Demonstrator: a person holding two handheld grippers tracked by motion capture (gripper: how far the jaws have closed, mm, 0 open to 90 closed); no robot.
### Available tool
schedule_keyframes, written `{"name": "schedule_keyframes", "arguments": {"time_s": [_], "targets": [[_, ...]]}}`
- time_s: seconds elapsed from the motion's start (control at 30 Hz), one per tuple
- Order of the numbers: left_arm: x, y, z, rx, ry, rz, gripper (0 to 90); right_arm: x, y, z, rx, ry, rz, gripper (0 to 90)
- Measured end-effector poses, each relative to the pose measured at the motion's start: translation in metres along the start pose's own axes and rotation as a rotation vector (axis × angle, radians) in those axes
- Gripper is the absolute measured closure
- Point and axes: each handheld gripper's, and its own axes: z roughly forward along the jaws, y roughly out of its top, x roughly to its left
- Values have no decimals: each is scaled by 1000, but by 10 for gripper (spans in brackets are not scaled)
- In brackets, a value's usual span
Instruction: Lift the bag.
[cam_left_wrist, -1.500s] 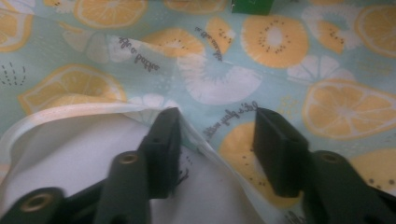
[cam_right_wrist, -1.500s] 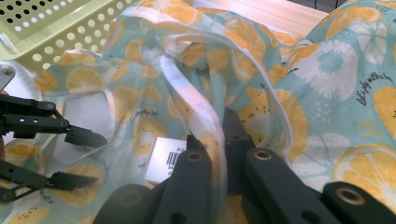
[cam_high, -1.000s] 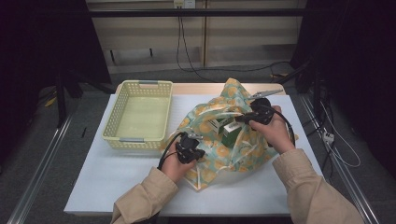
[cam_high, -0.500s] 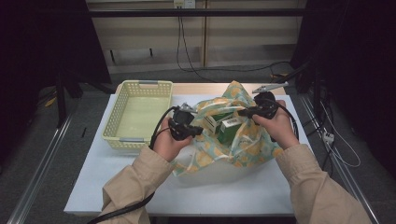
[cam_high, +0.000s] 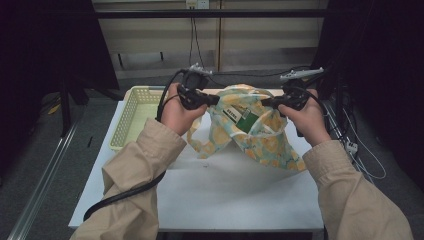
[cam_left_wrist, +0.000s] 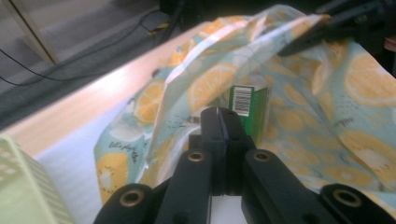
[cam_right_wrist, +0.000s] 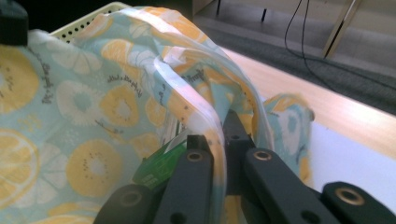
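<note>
Desk: white desk (cam_high: 230, 195) in front of me, bare across its near half, with a pale wooden strip along its far edge in both claw views.
Room: dark curtains left and right, a light panelled wall at the back with cables hanging down it, grey floor, and a metal rail running along the floor on the left.
Basket: a pale yellow basket (cam_high: 131, 116) sits at the desk's far left, just beside my left hand.
Bag: the lemon-print bag (cam_high: 260, 131) hangs above the desk's far middle, stretched between my two claws, its lower folds trailing down toward the desk top on the right.
Left claw: my left claw (cam_high: 212, 99) is clamped tight on the bag's left rim; in the left claw view (cam_left_wrist: 224, 122) the jaws stand together with the fabric edge right at their tips.
Right claw: my right claw (cam_high: 266, 103) pinches the opposite rim; in the right claw view (cam_right_wrist: 218, 135) a white-edged band of cloth runs down between the jaws.
High view adds: both sleeves, both hands raised, the mouth of the bag pulled wide, and a green box (cam_high: 246, 121) peeking out inside.
Left claw view adds: the barcode on the box (cam_left_wrist: 248, 112), which stands upright inside the bag.
Right claw view adds: a corner of that green box (cam_right_wrist: 159, 167) low beside my jaws, and the basket's rim behind the cloth.
</note>
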Motion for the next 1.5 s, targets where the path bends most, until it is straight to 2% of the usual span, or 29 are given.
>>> {"name": "schedule_keyframes", "arguments": {"time_s": [0.23, 0.33, 0.4, 0.6, 0.8, 1.03, 1.1, 1.17, 1.23, 1.27, 1.37, 1.43, 1.5], "targets": [[7, 39, -20, -62, 28, 2, 900, 0, 27, -17, -43, -44, -24, 900], [6, 45, -24, -71, 32, 6, 900, 1, 35, -21, -62, -36, -24, 900], [7, 42, -21, -56, 21, 11, 900, 3, 35, -20, -58, -29, -22, 900], [9, 22, -12, -17, -24, -9, 900, 16, 26, -8, -39, 38, -36, 900], [2, 4, -15, -2, -54, -5, 900, 35, 19, -2, -18, 95, -69, 900], [-6, -16, -19, 16, -77, 7, 900, 60, 5, 6, -1, 180, -86, 898], [-7, -20, -20, 14, -84, 13, 900, 66, 1, 8, 10, 209, -86, 866], [-7, -22, -22, 3, -93, 12, 845, 70, -1, 9, 14, 230, -72, 755], [-8, -23, -23, 9, -95, 13, 737, 73, -1, 9, 19, 250, -73, 705], [-8, -23, -23, 15, -93, 15, 693, 74, -1, 8, 21, 244, -74, 682], [-7, -22, -26, -6, -104, 0, 576, 76, 1, 6, 19, 258, -81, 604], [-5, -22, -26, -10, -105, -1, 539, 75, 2, 4, 17, 268, -67, 536], [-4, -23, -26, -8, -94, -4, 441, 74, 2, 2, 11, 264, -54, 493]]}}
